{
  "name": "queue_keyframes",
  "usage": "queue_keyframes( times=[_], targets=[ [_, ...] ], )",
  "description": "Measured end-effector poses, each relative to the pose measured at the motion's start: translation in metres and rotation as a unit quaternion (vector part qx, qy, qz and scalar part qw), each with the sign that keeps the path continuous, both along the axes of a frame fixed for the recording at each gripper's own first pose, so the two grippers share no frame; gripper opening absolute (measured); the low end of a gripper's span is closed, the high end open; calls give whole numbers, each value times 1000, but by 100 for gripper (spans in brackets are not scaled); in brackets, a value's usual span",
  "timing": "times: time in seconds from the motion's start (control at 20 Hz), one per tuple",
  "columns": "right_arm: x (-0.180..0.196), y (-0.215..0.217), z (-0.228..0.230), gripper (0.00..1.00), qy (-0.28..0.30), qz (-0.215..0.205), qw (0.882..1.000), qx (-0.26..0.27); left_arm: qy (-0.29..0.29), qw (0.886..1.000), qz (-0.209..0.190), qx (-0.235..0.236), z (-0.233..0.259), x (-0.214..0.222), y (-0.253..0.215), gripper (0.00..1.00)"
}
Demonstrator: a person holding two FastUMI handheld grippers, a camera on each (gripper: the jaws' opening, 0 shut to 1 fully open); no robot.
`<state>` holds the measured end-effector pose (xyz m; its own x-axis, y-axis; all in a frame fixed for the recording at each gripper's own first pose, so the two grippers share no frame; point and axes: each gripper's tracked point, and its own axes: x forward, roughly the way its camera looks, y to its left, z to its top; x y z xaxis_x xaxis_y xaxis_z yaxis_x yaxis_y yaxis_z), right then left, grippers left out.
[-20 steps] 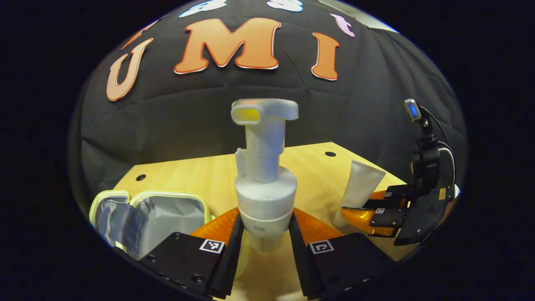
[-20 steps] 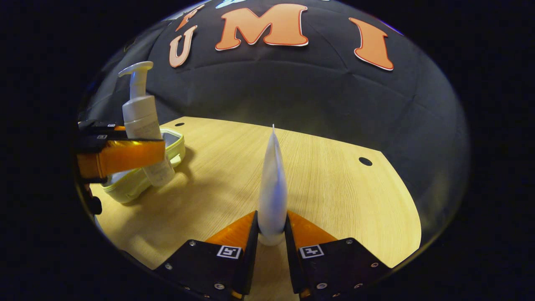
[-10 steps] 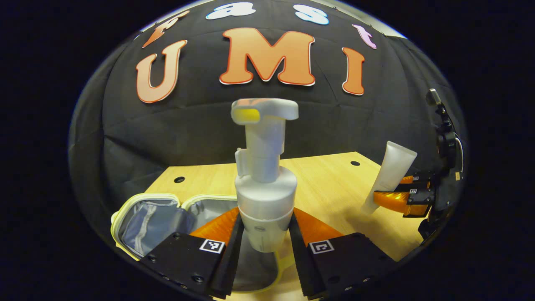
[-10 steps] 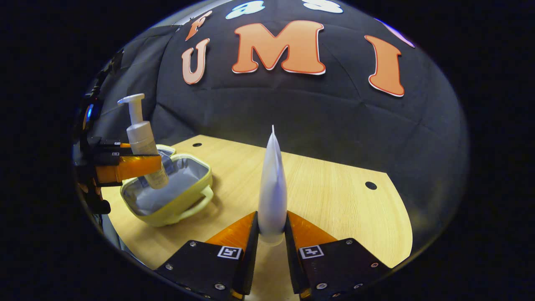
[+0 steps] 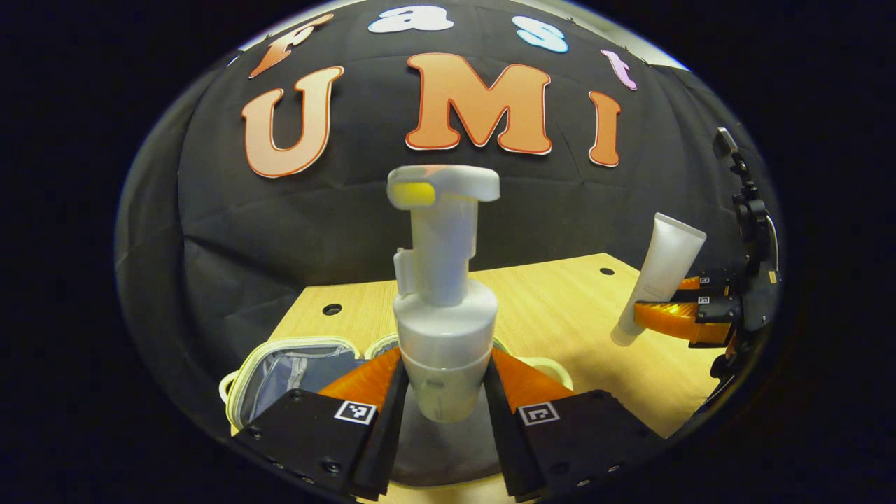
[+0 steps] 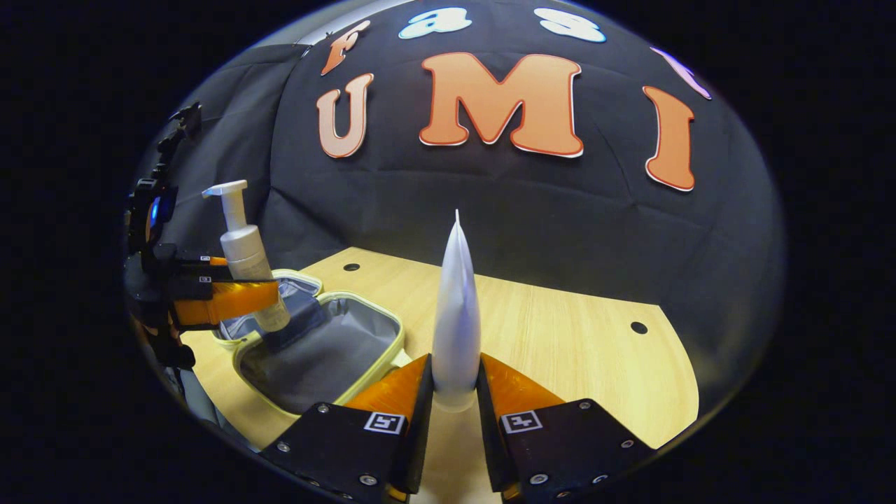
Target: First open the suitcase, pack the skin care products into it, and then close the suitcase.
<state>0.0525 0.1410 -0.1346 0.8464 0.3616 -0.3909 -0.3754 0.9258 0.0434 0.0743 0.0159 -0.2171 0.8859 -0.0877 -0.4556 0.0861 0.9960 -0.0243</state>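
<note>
My left gripper (image 5: 444, 402) is shut on a white pump bottle (image 5: 442, 294), held upright above the open suitcase (image 5: 280, 371), a small pale-green case with a grey lining. In the right gripper view that bottle (image 6: 246, 252) hangs over the case (image 6: 329, 346), in the left gripper (image 6: 231, 301). My right gripper (image 6: 455, 399) is shut on a white tube (image 6: 455, 308), standing upright with its crimped end up, right of the case. In the left gripper view the same tube (image 5: 661, 273) tilts in the right gripper (image 5: 672, 318) at the far right.
The wooden table (image 6: 574, 350) has small round holes near its back edge (image 6: 638, 327). Bare wood lies to the right of the case. The black cloth wall stands close behind the table.
Both grippers have moved left with their loads. The pump bottle now hangs over the open case, and the tube has come closer to the case's right side.
</note>
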Motion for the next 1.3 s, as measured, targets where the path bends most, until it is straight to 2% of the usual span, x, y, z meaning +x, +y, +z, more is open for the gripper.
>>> queue_keyframes(
  times=[0.15,0.35,0.4,0.65,0.7,0.75,0.8,0.9,1.0,1.05,1.1,1.25,1.3],
  targets=[
    [0,23,1,36,3,-3,1000,2,33,999,-8,-9,-19,-4,15,59],
    [-2,49,0,36,14,-4,1000,16,105,994,-13,-26,-68,-7,22,59],
    [-4,56,-3,36,23,-6,999,27,138,990,-11,-26,-85,-7,22,59],
    [-7,72,-11,36,45,-8,998,39,212,977,-20,-3,-117,-11,27,59],
    [-6,74,-11,36,49,-8,998,43,234,972,-19,-2,-125,-13,27,59],
    [-5,77,-13,41,55,-7,997,48,252,967,-20,-3,-131,-16,25,59],
    [-3,79,-13,36,58,-8,997,52,271,962,-18,-5,-137,-18,24,59],
    [-3,82,-15,36,65,-6,996,57,307,951,-15,-11,-153,-23,21,59],
    [-4,88,-17,36,73,-1,996,58,314,949,-12,-5,-159,-17,22,60],
    [-5,90,-19,36,81,2,995,61,322,947,-10,4,-160,-15,24,58],
    [-6,94,-21,36,87,5,994,64,336,942,-4,8,-168,-15,22,59],
    [-5,103,-26,36,101,11,992,69,347,938,8,-11,-192,-7,13,60],
    [-6,106,-28,36,106,13,992,70,349,937,19,-4,-194,-7,15,59]
  ],
)
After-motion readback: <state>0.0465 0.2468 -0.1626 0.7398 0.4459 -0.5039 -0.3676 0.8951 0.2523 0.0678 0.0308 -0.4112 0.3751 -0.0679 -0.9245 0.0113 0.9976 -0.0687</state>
